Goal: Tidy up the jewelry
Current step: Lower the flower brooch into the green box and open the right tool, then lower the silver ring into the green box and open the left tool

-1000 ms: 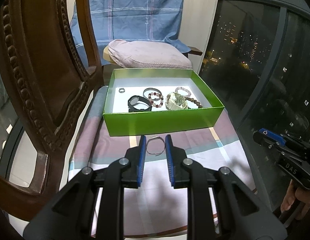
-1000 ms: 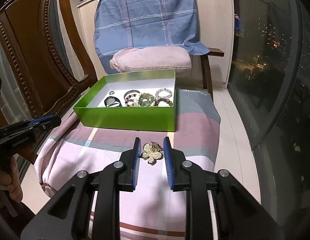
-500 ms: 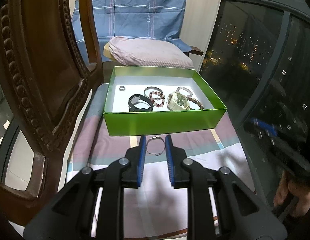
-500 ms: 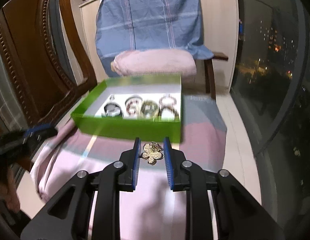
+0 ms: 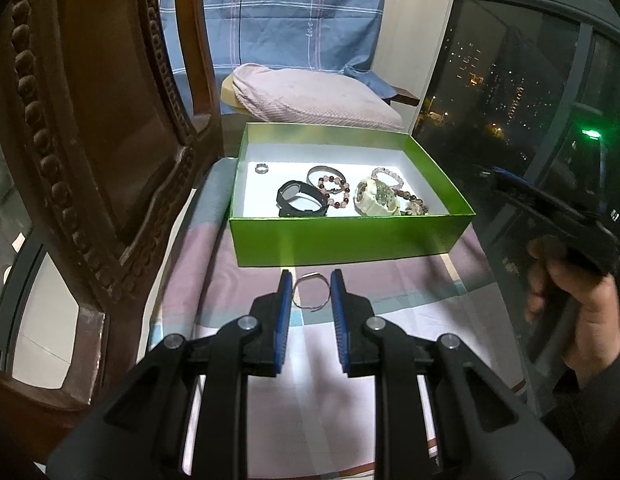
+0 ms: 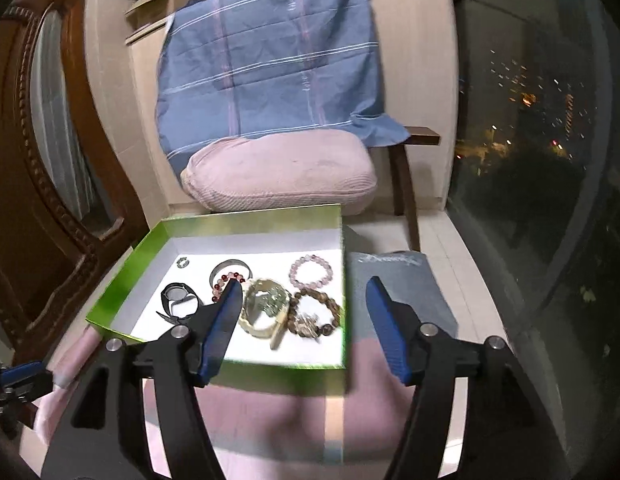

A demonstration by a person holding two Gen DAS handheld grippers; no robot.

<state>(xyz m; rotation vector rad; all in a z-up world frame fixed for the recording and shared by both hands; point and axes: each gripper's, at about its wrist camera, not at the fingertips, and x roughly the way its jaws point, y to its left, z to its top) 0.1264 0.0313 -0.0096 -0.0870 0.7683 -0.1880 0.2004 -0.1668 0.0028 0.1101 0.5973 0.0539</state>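
A green box (image 5: 349, 240) stands on the striped cloth and holds a ring (image 5: 262, 167), a black watch (image 5: 301, 199), a cream watch (image 5: 375, 197) and bead bracelets (image 5: 333, 192). My left gripper (image 5: 310, 292) is shut on a thin silver bangle (image 5: 310, 294), just in front of the box. My right gripper (image 6: 304, 312) is open and empty above the box (image 6: 122, 288). A gold flower brooch (image 6: 308, 325) lies in the box under it, beside the brown bead bracelet (image 6: 321, 308).
A carved wooden chair back (image 5: 90, 160) rises at the left. A pink cushion (image 5: 310, 92) and blue plaid cloth (image 5: 278, 12) sit behind the box. Dark window glass (image 5: 529, 100) is at the right. The hand holding the right gripper (image 5: 577, 304) shows there.
My right gripper has moved forward over the box and opened; the brooch it held now lies in the box. My left gripper still holds the bangle and has shifted slightly.
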